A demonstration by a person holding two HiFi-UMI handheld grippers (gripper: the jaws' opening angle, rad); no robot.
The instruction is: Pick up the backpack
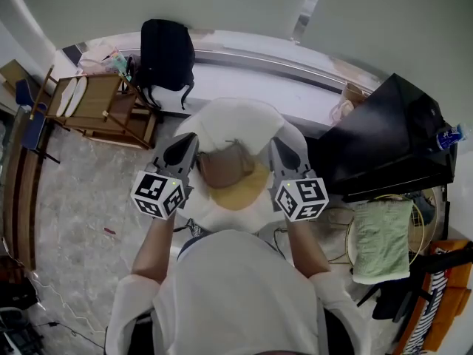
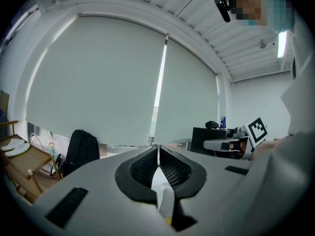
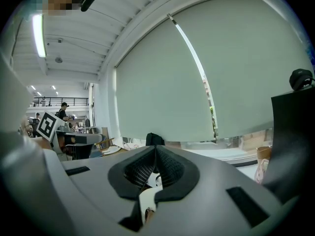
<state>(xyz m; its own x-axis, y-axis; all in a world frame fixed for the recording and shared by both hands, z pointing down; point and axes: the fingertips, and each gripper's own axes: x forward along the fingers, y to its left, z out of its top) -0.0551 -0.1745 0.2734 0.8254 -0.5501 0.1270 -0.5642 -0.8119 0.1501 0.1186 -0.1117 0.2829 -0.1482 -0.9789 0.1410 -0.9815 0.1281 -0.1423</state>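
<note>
Both grippers (image 1: 183, 146) (image 1: 285, 151) well short of backpack (image 1: 167, 54)

**Backpack at the window ledge, ahead and left of both tools**

The backpack (image 1: 167, 54) stands on the floor (image 1: 81, 198) against the window ledge (image 1: 295, 69), on the far side from the person. A wooden chair (image 1: 100, 109) stands just to its left and a little nearer, close beside it. The left tool (image 1: 185, 140) and right tool (image 1: 284, 145) sit side by side, well apart from the backpack, with a rounded bundle (image 1: 236, 120) between and below them. A box (image 1: 392, 143) is to the right, with a bottle (image 1: 448, 135) at its right edge. A paper bag (image 1: 349, 98) sits on the ledge behind the box. Nearer the person, in front of the box, a towel (image 1: 380, 239) lies over a round frame (image 1: 417, 224).
</note>
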